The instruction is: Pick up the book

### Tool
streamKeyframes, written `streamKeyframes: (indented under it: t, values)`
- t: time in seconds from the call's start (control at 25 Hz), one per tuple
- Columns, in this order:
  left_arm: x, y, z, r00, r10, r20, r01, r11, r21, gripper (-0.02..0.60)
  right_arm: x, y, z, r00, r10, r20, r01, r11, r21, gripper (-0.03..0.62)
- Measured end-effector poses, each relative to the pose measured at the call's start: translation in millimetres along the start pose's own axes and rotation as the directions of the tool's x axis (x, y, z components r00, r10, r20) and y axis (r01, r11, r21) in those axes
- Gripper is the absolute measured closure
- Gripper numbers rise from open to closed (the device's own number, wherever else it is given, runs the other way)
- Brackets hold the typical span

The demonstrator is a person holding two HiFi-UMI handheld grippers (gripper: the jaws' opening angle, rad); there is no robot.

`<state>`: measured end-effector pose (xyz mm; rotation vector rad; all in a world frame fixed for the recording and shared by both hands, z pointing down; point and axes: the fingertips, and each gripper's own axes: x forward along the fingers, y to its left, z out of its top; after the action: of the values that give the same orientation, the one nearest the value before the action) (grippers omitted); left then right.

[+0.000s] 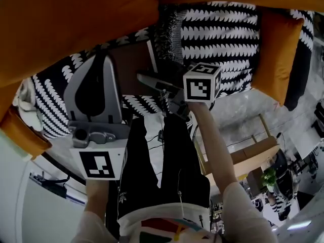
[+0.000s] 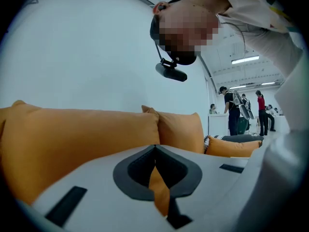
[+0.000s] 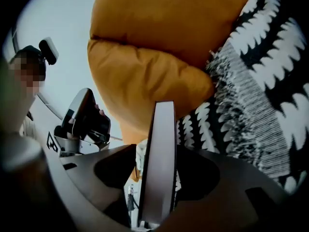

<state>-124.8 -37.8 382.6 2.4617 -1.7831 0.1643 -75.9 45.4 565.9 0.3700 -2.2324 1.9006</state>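
A brown book (image 1: 129, 65) is gripped by its right edge in my right gripper (image 1: 148, 79), over the black-and-white patterned throw (image 1: 223, 34) on the sofa. In the right gripper view the book (image 3: 158, 178) stands edge-on between the two jaws of the right gripper (image 3: 158, 149), which press on both of its covers. To the book's left my left gripper (image 1: 93, 87) holds nothing. In its own view the left gripper (image 2: 154, 151) has its tips together, and only a thin slit shows orange behind them.
Orange cushions (image 1: 66, 24) (image 2: 72, 144) line the sofa back, and another (image 1: 278, 54) lies at the right. A wooden stool (image 1: 253, 153) stands on the floor beside the person's legs (image 1: 162, 166). Several people (image 2: 236, 112) stand far off in the room.
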Motion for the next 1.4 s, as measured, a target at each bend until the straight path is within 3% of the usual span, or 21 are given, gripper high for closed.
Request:
streamKeyframes:
  t: [0.16,0.4,0.52,0.8,0.96,1.2,1.32,1.4]
  values:
    - [-25.5,21.7,-7.9,0.998,0.068,-0.017,-0.068,0.998,-0.002,0.574,35.0,10.9,-23.4,0.992,-0.030,-0.126,0.020,0.997,-0.074,0.336]
    - [-67.8,62.0,-17.8,0.986,0.165,-0.031,-0.165,0.986,-0.012,0.574,49.7,16.8,-26.7,0.977,-0.121,-0.177,0.101,0.988,-0.119,0.370]
    - [-86.8,74.3,-23.2,0.978,0.208,-0.034,-0.208,0.978,-0.019,0.574,48.6,10.3,-30.2,0.969,-0.170,-0.181,0.148,0.981,-0.129,0.413]
    - [-101.8,84.9,-14.8,0.972,0.235,-0.019,-0.235,0.972,-0.021,0.574,49.6,15.6,-27.5,0.966,-0.217,-0.138,0.202,0.973,-0.116,0.431]
    - [-102.4,83.7,19.5,0.975,0.220,0.011,-0.220,0.975,-0.022,0.574,51.1,45.2,-24.6,0.956,-0.272,-0.109,0.251,0.953,-0.172,0.436]
    - [-109.7,69.1,112.8,0.983,0.174,0.061,-0.172,0.985,-0.034,0.574,23.1,144.6,-0.7,0.976,-0.218,0.021,0.219,0.969,-0.112,0.437]
    - [-101.4,79.9,169.3,0.973,0.185,0.138,-0.184,0.983,-0.017,0.574,4.6,199.9,40.3,0.966,-0.240,0.094,0.257,0.928,-0.271,0.437]
    - [-104.9,86.4,207.7,0.959,0.231,0.162,-0.222,0.972,-0.072,0.574,-19.8,246.9,53.5,0.961,-0.241,0.134,0.274,0.894,-0.354,0.437]
